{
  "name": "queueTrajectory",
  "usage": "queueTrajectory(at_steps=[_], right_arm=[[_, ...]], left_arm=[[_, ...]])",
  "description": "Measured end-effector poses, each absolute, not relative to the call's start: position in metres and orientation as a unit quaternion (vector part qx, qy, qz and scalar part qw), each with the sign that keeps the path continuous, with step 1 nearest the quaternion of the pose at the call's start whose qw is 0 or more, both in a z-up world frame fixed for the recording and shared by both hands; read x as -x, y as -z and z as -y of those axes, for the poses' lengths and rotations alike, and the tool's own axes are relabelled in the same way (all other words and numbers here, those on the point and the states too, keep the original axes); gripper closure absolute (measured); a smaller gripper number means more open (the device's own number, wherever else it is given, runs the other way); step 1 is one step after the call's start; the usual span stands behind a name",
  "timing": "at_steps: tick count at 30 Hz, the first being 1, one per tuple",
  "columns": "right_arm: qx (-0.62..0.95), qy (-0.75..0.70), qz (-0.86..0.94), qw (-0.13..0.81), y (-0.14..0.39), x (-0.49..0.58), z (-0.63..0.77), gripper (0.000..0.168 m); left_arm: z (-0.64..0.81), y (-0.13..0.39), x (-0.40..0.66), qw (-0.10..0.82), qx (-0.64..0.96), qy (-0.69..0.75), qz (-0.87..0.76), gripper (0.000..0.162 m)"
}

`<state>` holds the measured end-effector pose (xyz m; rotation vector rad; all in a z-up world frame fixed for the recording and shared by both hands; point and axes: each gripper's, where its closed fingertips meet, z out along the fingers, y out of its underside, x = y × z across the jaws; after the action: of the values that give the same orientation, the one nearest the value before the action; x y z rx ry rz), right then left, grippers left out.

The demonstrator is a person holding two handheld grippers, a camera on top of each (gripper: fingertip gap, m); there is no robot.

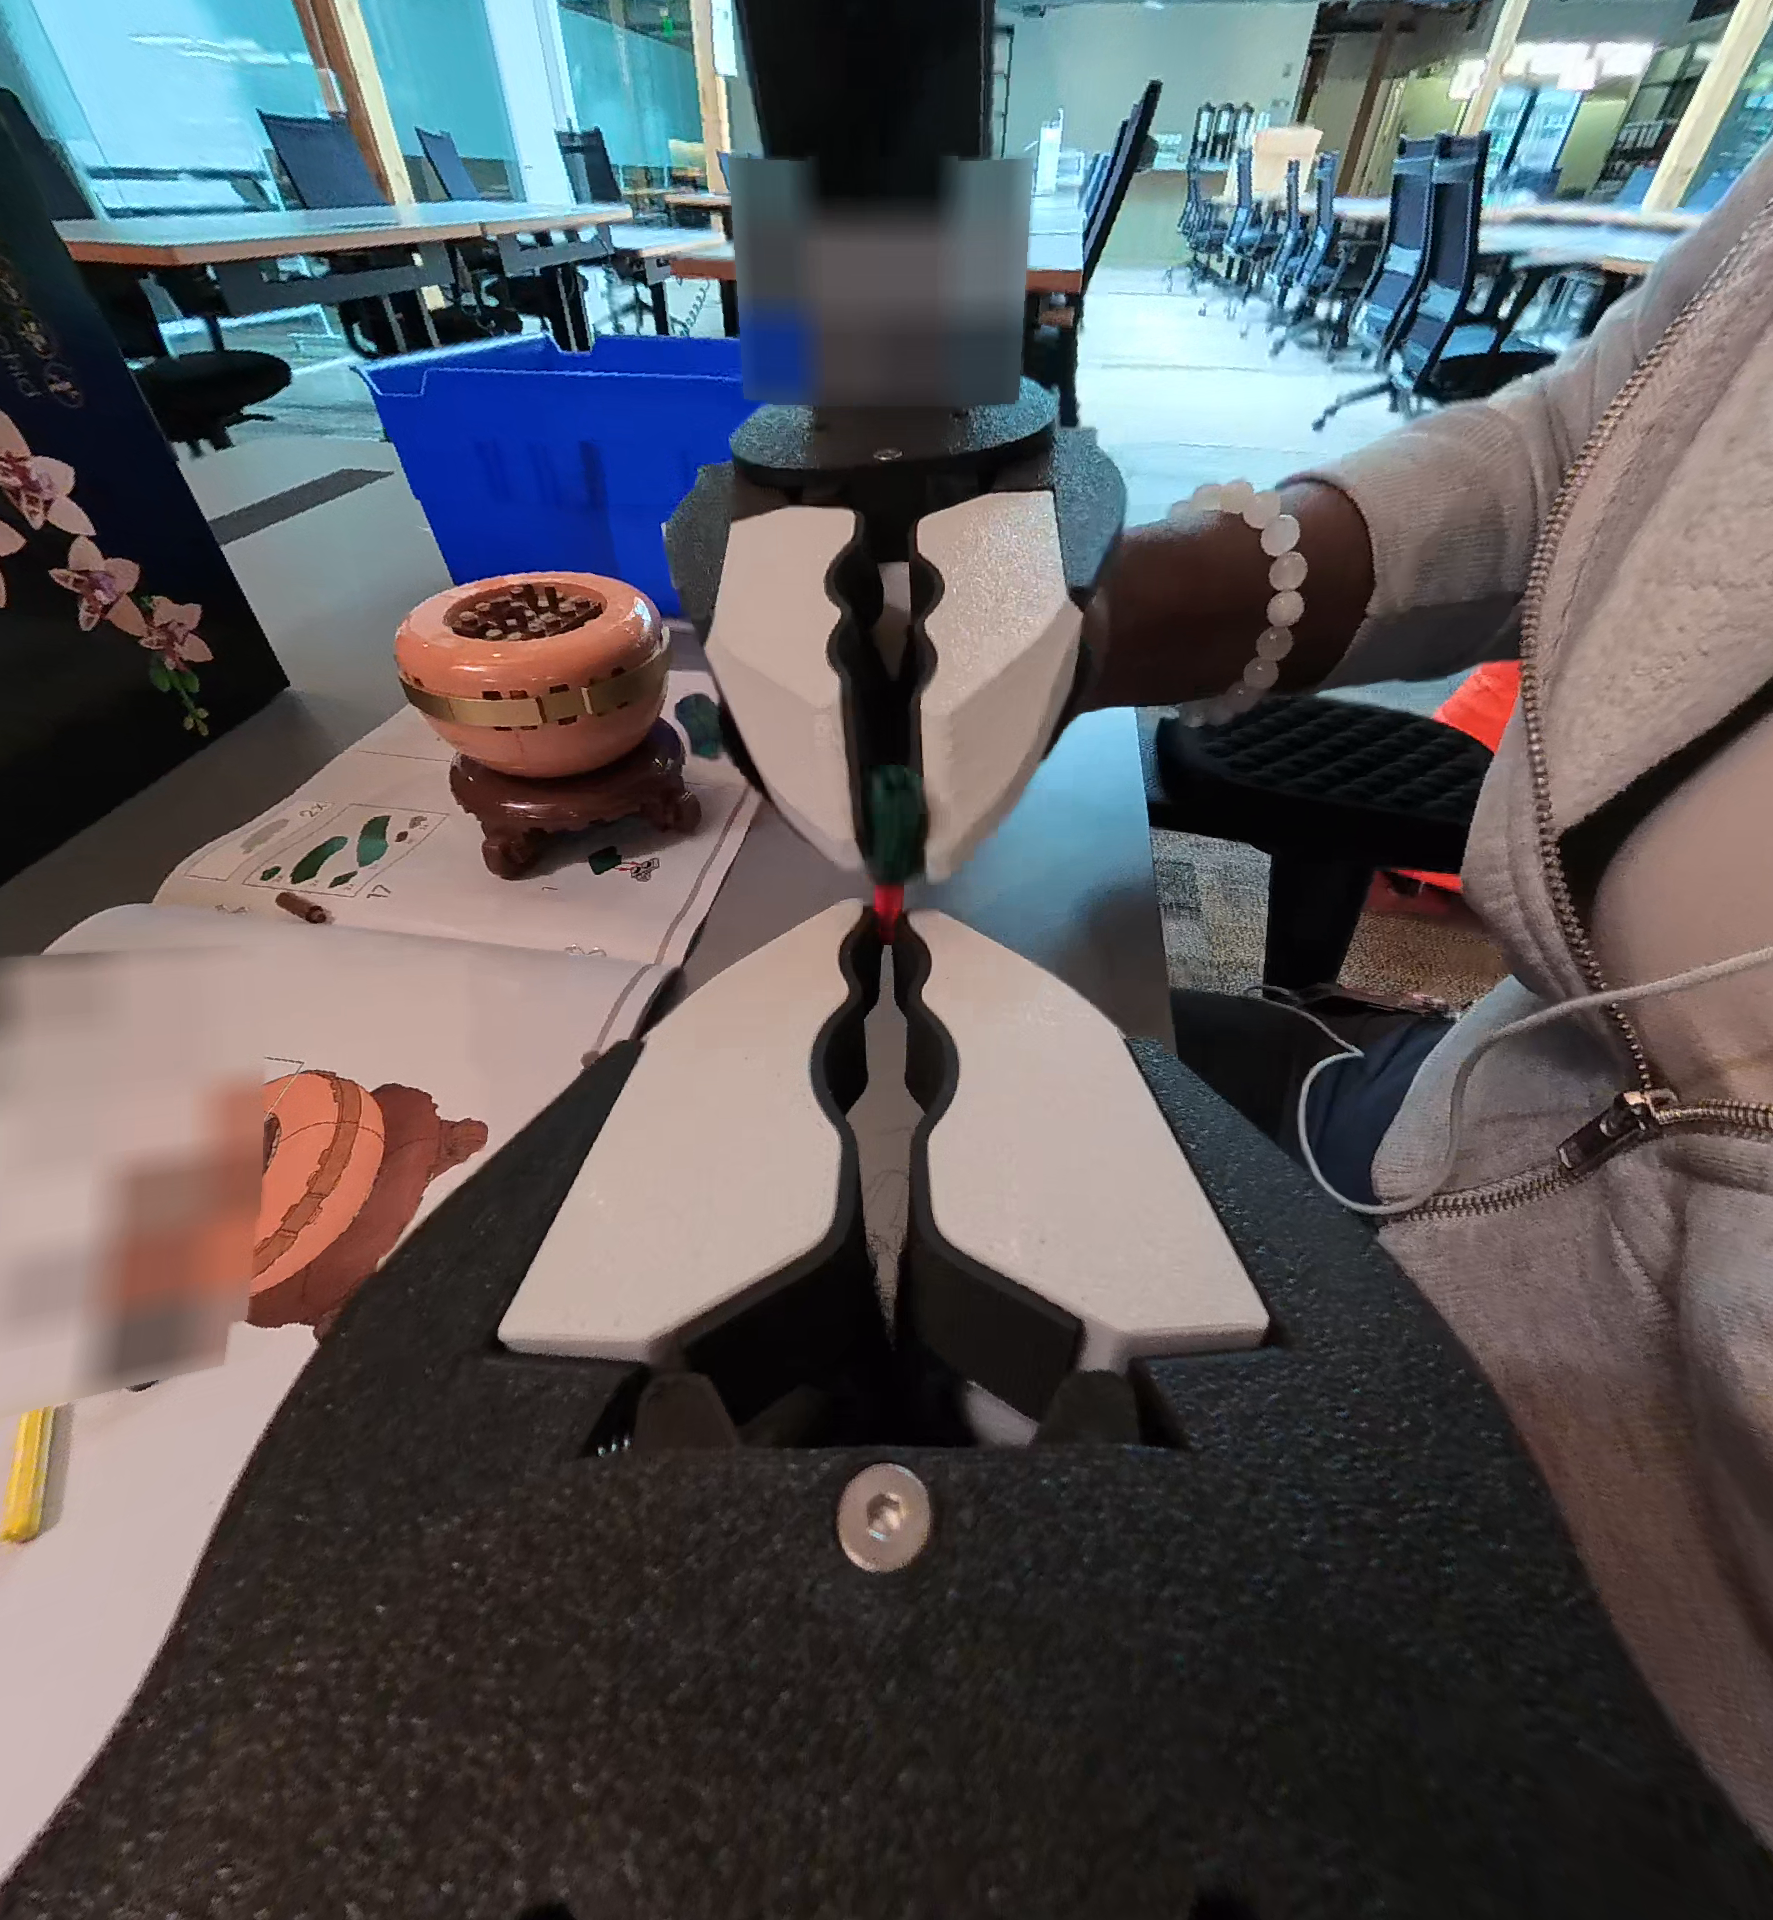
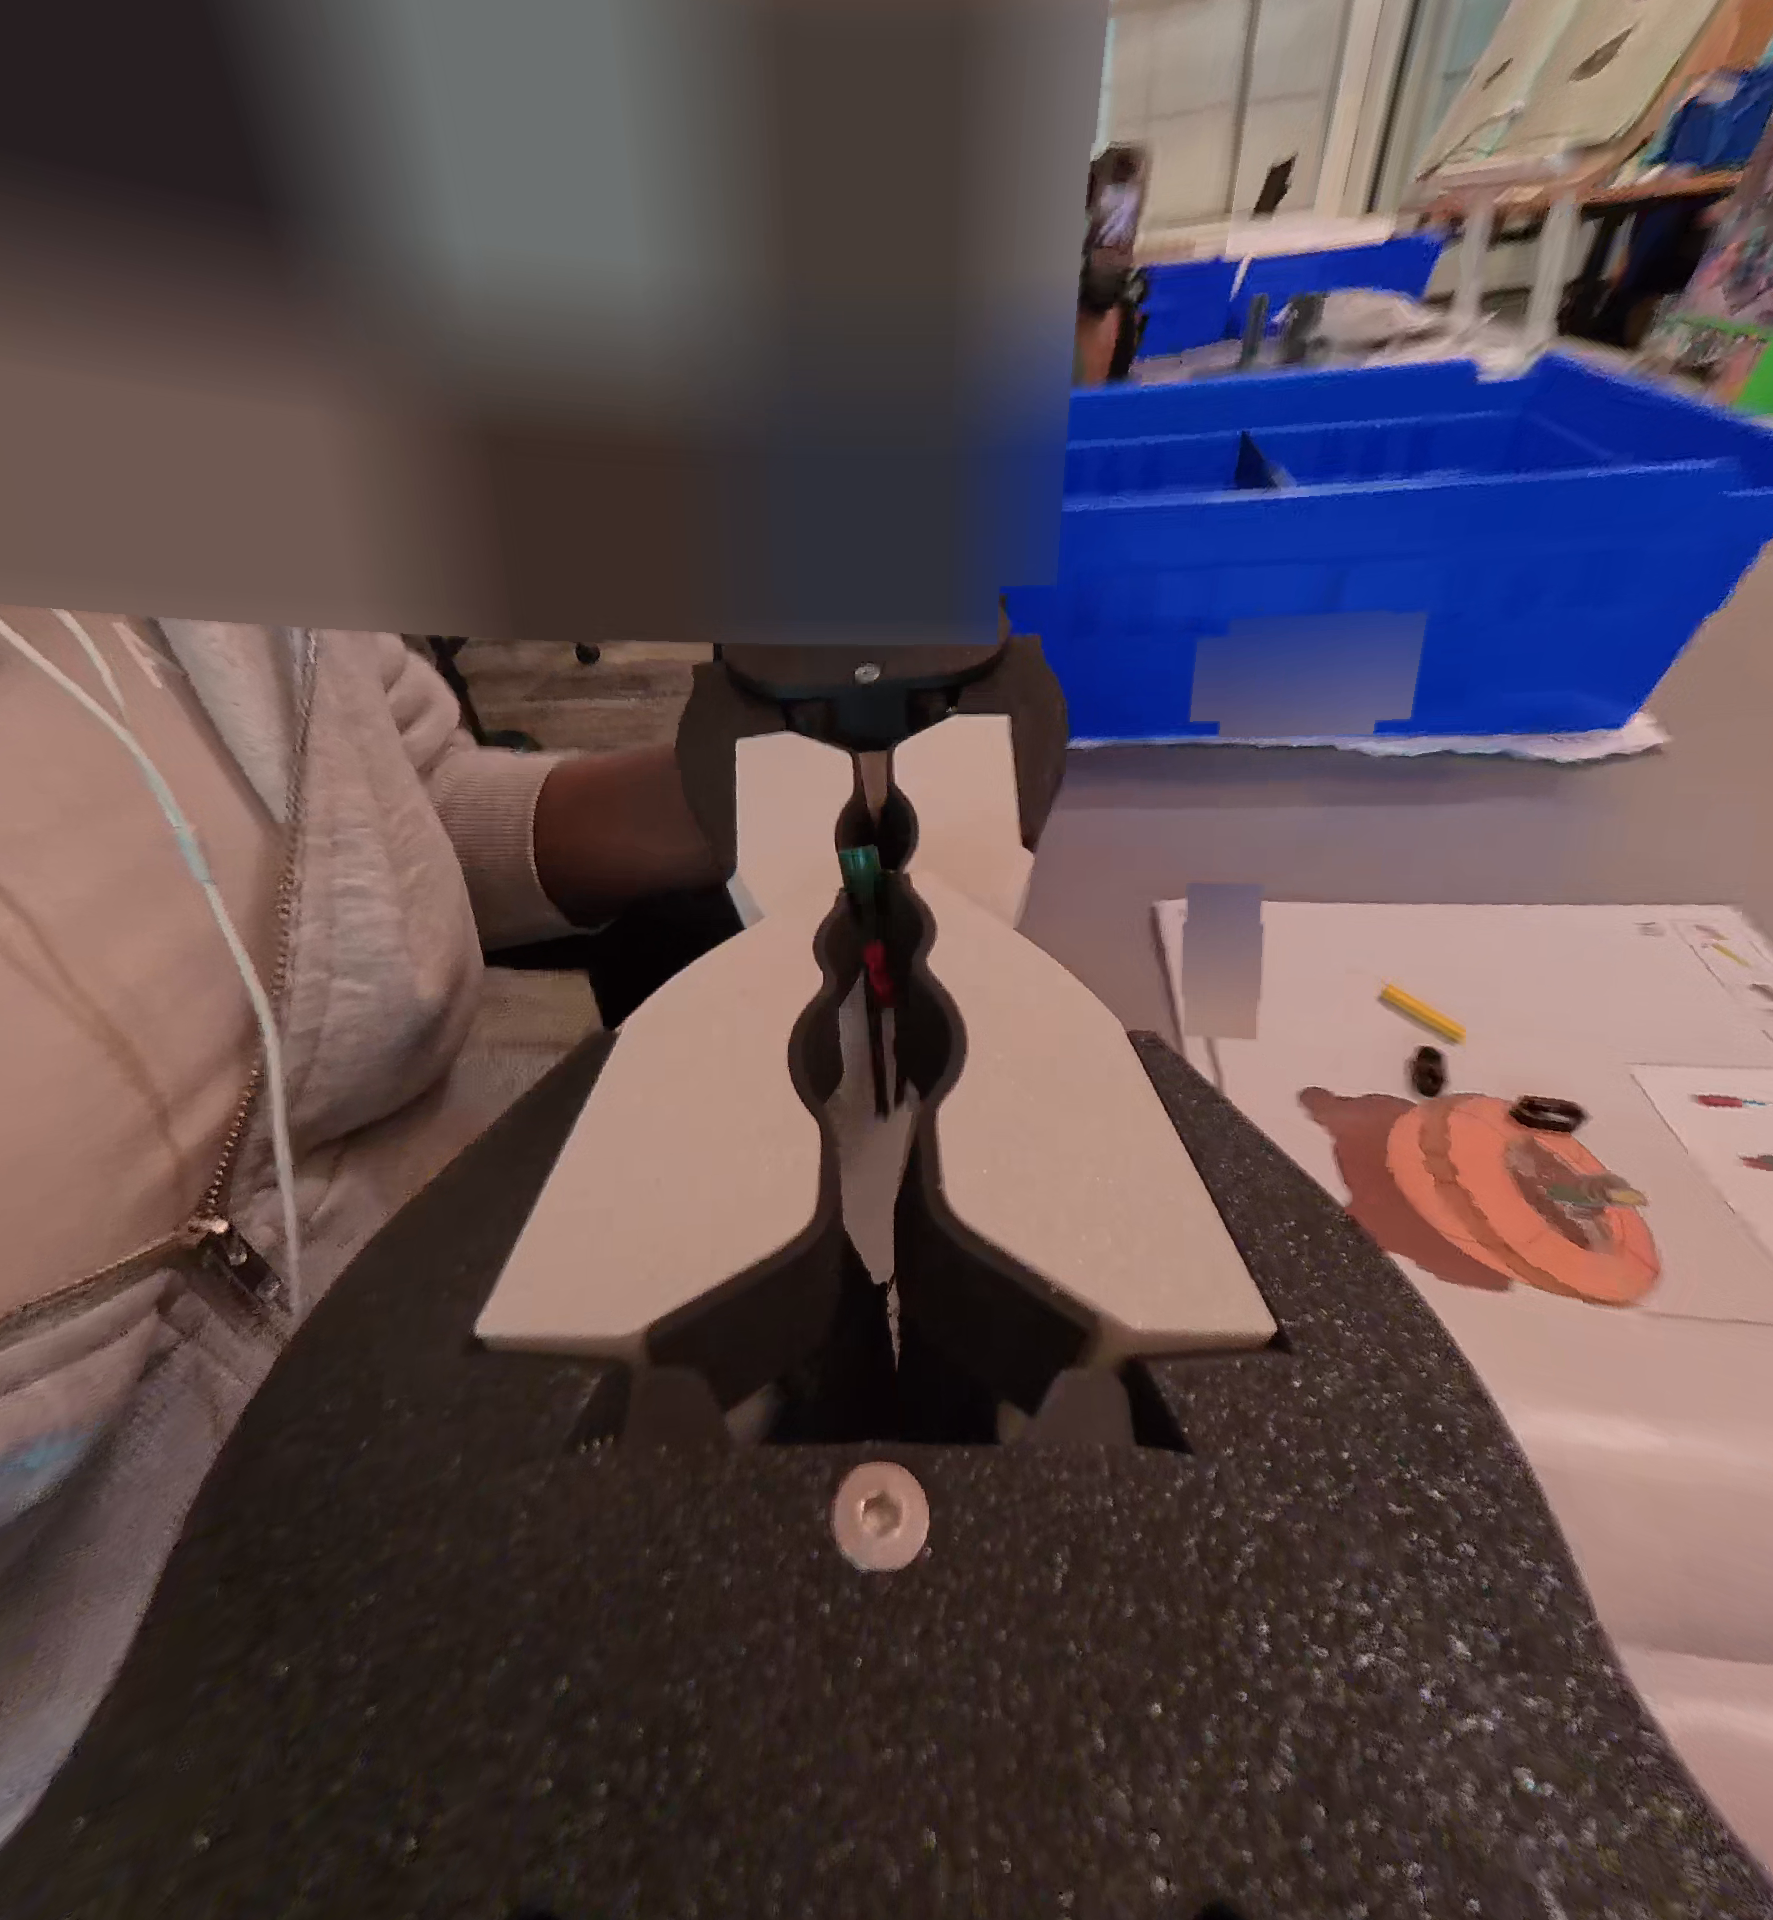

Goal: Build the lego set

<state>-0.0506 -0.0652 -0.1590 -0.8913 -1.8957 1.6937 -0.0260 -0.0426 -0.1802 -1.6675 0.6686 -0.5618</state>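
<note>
Left wrist view shows the left gripper [image 1: 884,920] with its jaws pressed on a small red piece [image 1: 886,902] at the centre of the frame. Facing it, the right gripper [image 1: 897,862] pinches a dark green piece [image 1: 894,812]; the two pieces seem to touch tip to tip, above the desk [image 1: 1090,831].

Both pieces are tiny, smooth, hard plastic, held only at the tips of the matte white fingers [image 1: 716,1122]. I judge that a push slightly off the axis can twist one piece out, and it may drop beside the desk.

At left centre, the peach pot [image 1: 534,686], glossy and round with a gold band, stands on a carved brown base [image 1: 570,816] over the open paper booklet [image 1: 508,894].
</note>
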Motion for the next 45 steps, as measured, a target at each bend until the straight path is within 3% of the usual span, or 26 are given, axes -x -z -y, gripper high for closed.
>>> queueTrajectory(at_steps=[15,19,45], right_arm=[[0.308,-0.639,0.664,0.238,0.151,0.057,0.064,0.163],[0.305,-0.693,0.611,0.231,0.128,0.051,0.059,0.163],[0.332,-0.644,0.656,0.212,0.151,0.046,0.056,0.163]], left_arm=[[0.041,0.171,0.030,0.613,0.701,0.252,-0.265,0.161],[0.039,0.173,0.032,0.605,0.710,0.253,-0.257,0.161],[0.041,0.179,0.024,0.589,0.717,0.243,-0.283,0.161]])
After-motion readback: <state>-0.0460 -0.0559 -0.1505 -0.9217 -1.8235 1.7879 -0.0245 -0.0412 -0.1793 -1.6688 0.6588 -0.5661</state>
